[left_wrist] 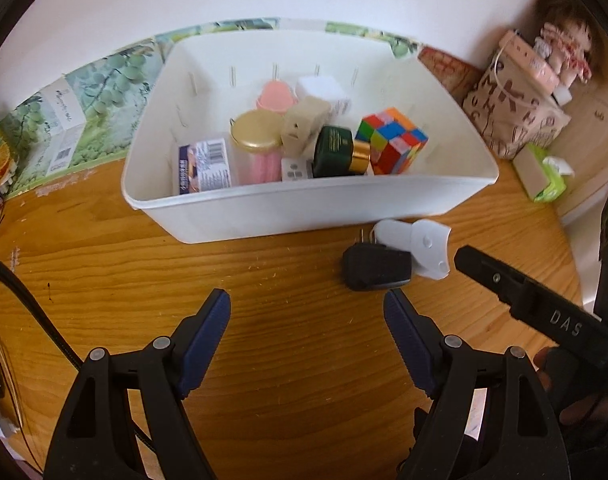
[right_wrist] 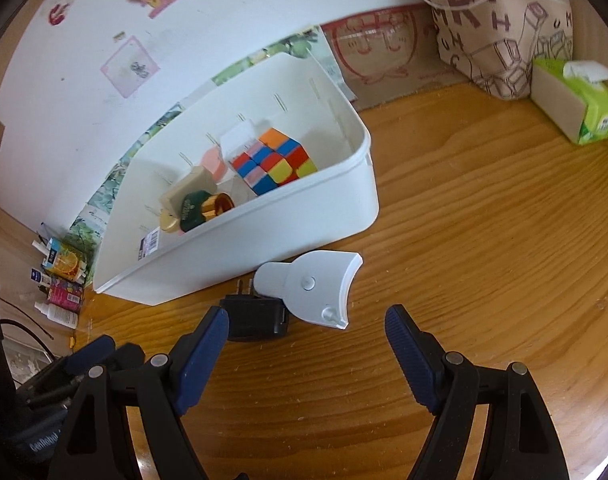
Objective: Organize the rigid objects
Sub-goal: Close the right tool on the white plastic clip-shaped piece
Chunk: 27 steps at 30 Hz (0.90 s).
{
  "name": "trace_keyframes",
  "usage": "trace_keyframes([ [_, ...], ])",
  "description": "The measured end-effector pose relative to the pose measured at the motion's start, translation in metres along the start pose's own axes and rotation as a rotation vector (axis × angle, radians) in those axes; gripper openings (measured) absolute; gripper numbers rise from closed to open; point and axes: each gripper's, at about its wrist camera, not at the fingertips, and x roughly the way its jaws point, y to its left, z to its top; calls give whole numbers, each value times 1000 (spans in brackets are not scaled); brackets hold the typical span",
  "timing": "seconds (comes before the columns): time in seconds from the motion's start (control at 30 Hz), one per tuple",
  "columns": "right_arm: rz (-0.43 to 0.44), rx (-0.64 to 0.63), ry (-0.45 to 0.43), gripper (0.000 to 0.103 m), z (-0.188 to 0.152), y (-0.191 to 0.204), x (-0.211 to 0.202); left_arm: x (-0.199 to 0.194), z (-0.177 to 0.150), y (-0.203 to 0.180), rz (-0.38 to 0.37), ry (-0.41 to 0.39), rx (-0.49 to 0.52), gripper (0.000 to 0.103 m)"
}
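Observation:
A white bin [left_wrist: 304,208] [right_wrist: 304,216] stands on the wooden table. It holds a colourful puzzle cube [left_wrist: 392,140] [right_wrist: 274,160], a dark green jar with a gold cap [left_wrist: 338,152] [right_wrist: 200,208], a gold-lidded jar [left_wrist: 256,132], a beige block [left_wrist: 304,124] and other small items. A black plug adapter [left_wrist: 376,266] [right_wrist: 256,316] and a white plastic piece [left_wrist: 420,246] [right_wrist: 316,286] lie on the table in front of the bin. My left gripper [left_wrist: 306,308] is open and empty, left of the adapter. My right gripper [right_wrist: 306,324] is open and empty, just short of both pieces.
A printed paper bag [left_wrist: 512,116] [right_wrist: 500,28] and a green tissue pack [left_wrist: 544,176] [right_wrist: 576,104] stand at the back right. Small cartons and bottles [right_wrist: 60,276] sit at the left edge. A doll [left_wrist: 560,48] rests above the bag.

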Motion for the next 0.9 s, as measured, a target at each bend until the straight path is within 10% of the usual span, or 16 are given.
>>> trace_keyframes([
  [0.9, -79, -126, 85, 81, 14, 22, 53, 54, 2, -7, -19, 173, 80, 82],
])
